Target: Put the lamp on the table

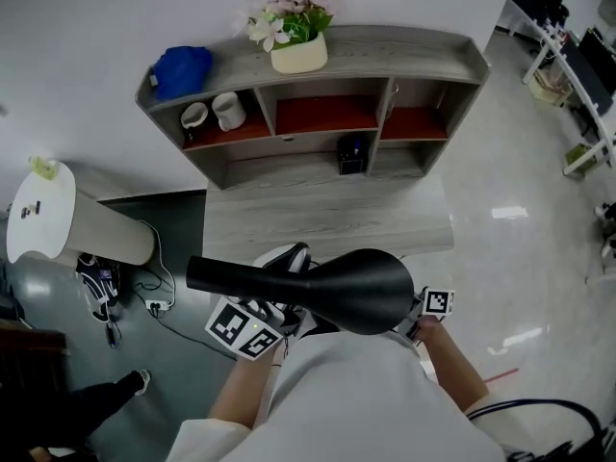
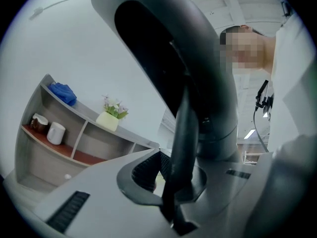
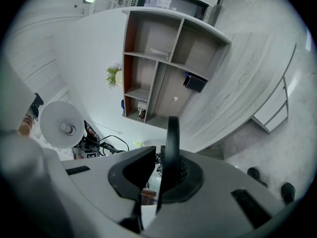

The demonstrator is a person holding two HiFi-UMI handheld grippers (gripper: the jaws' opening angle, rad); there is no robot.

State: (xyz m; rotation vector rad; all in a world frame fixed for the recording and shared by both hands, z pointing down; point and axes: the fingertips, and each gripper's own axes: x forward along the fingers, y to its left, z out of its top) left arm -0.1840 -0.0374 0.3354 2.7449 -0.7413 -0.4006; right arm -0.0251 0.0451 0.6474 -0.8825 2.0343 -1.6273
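Head view: black lamp (image 1: pixel 356 292) is held in air just short of table (image 1: pixel 327 224) near edge, long axis parallel to that edge. L gripper (image 2: pixel 171 185) & R gripper (image 3: pixel 159 180) both clamped on lamp. Table lies straight ahead of it, both hands abt equally near.

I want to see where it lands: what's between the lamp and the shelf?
Only bare table, seen in the head view, between lamp and shelf.

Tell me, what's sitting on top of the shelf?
A blue bundle and a white pot of flowers sit on the shelf top. The spot behind the pot is hidden.
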